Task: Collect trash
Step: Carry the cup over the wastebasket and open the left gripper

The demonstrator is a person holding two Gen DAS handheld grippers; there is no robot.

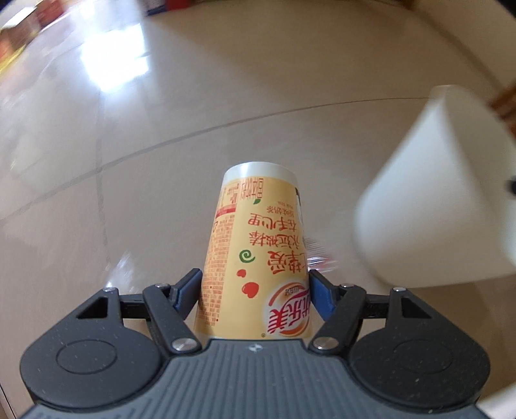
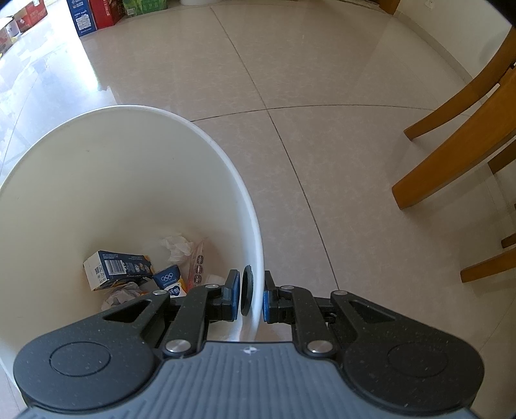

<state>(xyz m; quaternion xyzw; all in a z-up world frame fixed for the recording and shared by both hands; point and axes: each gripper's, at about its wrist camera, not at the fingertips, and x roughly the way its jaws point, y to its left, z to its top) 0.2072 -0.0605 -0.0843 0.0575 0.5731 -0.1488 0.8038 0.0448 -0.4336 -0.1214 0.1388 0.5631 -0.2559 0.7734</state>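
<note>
My left gripper (image 1: 254,295) is shut on a yellow paper milk-tea cup (image 1: 258,258) with red print, held bottom-forward above the tiled floor. At the right of the left wrist view, the blurred white trash bin (image 1: 435,199) hangs in the air. In the right wrist view my right gripper (image 2: 251,298) is shut on the white bin's rim (image 2: 256,290), one finger inside and one outside. Inside the bin lie a blue carton (image 2: 117,267), a small milk box (image 2: 171,280) and crumpled tissue (image 2: 175,246).
Glossy beige floor tiles (image 2: 322,80) spread ahead. Wooden chair legs (image 2: 451,154) stand at the right of the right wrist view. Cardboard boxes (image 2: 93,14) line the far edge. Something transparent and blurred (image 1: 319,254) lies on the floor just right of the cup.
</note>
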